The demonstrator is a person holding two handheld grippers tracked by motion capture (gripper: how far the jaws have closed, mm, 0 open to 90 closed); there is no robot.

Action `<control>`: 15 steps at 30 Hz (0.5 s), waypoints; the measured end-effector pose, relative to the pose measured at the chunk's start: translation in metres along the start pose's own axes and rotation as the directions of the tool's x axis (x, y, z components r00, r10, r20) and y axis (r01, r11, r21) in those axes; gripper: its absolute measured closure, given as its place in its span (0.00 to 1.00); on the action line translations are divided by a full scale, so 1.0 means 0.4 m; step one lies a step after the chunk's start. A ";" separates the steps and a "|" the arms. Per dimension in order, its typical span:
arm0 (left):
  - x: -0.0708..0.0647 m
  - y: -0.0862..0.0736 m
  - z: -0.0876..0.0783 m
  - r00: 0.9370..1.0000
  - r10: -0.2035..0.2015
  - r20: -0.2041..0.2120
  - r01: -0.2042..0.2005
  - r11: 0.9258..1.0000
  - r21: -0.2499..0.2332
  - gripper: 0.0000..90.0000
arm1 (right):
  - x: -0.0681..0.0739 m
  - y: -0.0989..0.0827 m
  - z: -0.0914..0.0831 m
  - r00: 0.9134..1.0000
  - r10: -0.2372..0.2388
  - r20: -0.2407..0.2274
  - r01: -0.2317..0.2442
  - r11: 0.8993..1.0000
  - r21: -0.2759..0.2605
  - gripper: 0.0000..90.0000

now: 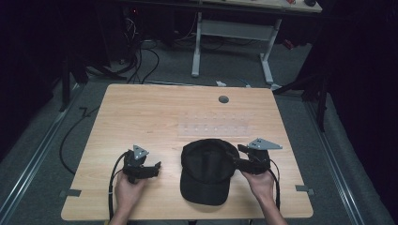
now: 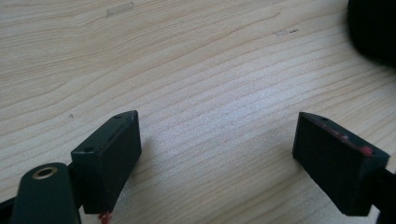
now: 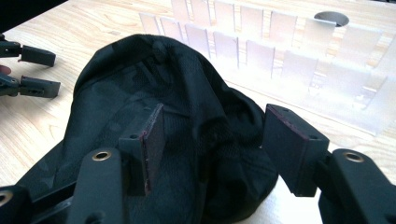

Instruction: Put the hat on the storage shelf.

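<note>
The right gripper (image 3: pixel 212 140) has its jaws spread wide around the black cap (image 1: pixel 206 171), not pinching it. The left gripper (image 2: pixel 217 161) is spread over the bare counter (image 1: pixel 141 117). The cap's brim points toward the person.

No legible text on the tabletop

No readable lettering, brand, number or sign stands on the black cap (image 1: pixel 206 171), the clear plastic rack (image 3: pixel 299 60), the wooden tabletop (image 1: pixel 141 112) or either claw.
</note>
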State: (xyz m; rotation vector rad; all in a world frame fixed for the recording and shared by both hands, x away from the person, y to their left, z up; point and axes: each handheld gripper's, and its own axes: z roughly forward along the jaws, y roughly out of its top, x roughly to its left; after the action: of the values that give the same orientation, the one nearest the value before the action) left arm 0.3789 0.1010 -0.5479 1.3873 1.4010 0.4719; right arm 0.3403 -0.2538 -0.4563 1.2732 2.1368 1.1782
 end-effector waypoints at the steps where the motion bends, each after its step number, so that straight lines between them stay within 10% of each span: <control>1: 0.000 0.000 0.000 1.000 0.001 0.000 -0.001 1.000 0.001 0.17 | 0.003 0.009 0.005 1.000 -0.007 -0.003 0.007 1.000 0.001 0.44; 15: 0.000 0.000 0.000 1.000 0.000 0.000 0.000 1.000 0.000 0.17 | 0.007 0.044 0.051 0.999 -0.026 -0.041 0.027 0.999 0.036 0.49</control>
State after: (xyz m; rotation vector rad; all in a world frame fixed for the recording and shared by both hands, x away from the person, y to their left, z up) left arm 0.3789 0.1010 -0.5479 1.3873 1.4011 0.4716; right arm 0.3619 -0.2377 -0.4534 1.2425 2.2074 1.1685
